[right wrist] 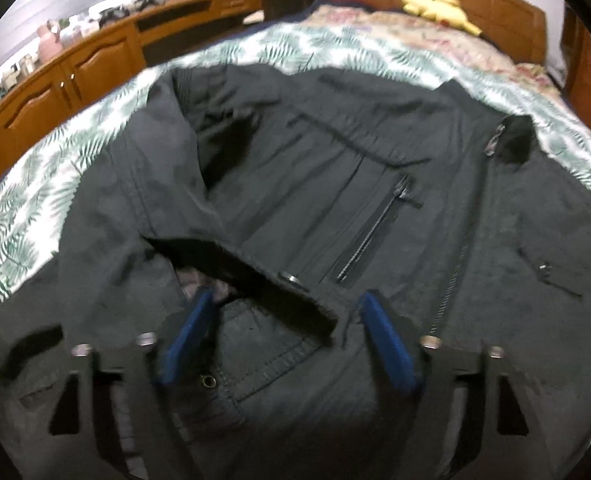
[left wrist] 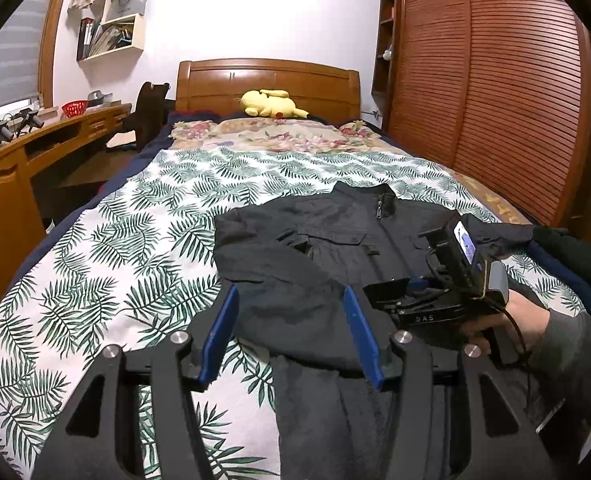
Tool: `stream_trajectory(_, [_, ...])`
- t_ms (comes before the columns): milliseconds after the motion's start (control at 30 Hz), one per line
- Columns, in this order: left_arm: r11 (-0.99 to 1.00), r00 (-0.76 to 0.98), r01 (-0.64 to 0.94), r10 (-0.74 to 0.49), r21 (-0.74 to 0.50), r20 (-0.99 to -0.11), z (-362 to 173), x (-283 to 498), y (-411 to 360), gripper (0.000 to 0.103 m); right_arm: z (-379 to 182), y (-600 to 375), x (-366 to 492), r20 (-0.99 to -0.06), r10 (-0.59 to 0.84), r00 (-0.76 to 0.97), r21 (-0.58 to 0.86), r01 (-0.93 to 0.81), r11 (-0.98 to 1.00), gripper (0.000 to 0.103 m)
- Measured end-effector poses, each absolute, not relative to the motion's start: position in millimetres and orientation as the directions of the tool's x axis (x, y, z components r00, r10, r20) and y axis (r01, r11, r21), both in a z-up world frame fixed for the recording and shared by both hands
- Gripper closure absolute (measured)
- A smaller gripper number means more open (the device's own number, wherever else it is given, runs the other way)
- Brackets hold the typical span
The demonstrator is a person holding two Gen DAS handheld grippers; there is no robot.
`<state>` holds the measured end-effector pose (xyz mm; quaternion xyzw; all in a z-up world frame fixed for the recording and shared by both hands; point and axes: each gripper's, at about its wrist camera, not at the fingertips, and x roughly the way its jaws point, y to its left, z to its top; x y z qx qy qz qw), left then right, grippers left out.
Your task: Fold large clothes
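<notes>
Left wrist view: the black jacket lies front-up on the leaf-print bedspread, collar toward the wooden headboard. Its lower hem is cut off by the frame's bottom edge and by the left gripper, whose blue fingers stand spread above the near sleeve with no cloth pinched. The right gripper sits over the jacket's right half, held by a hand; its fingertips are hidden behind its own body. A yellow plush toy rests just before the headboard, a wooden desk runs left of the bed, and a slatted wardrobe stands to the right.

Right wrist view, blurred: the right gripper hovers with jaws apart over a turned-back flap of the jacket; whether the pads touch fabric is unclear. The jacket's lower part runs out of frame.
</notes>
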<state>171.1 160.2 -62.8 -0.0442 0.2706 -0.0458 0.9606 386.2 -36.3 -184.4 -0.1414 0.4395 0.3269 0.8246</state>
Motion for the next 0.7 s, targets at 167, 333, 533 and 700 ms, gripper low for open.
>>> stream_trajectory(167, [0.992, 0.849, 0.066, -0.113, -0.109, -0.517, -64, 171, 159, 0.049, -179, -34, 370, -0.801, 0.410, 0.437, -0.010, -0.694, 0.720, 0.098])
stream_trajectory(333, [0.991, 0.846, 0.079, -0.126, -0.111, -0.518, -65, 174, 153, 0.049, -156, -38, 348, -0.755, 0.457, 0.471, -0.036, -0.726, 0.687, 0.103])
stream_trajectory(533, [0.989, 0.843, 0.103, -0.143, -0.106, -0.519, -65, 177, 140, 0.049, -105, -62, 318, -0.656, 0.538, 0.529, -0.024, -0.727, 0.686, 0.103])
stream_trajectory(700, [0.988, 0.840, 0.113, -0.153, -0.108, -0.521, -66, 180, 133, 0.049, -72, -84, 295, -0.600, 0.543, 0.587, -0.058, -0.709, 0.703, 0.103])
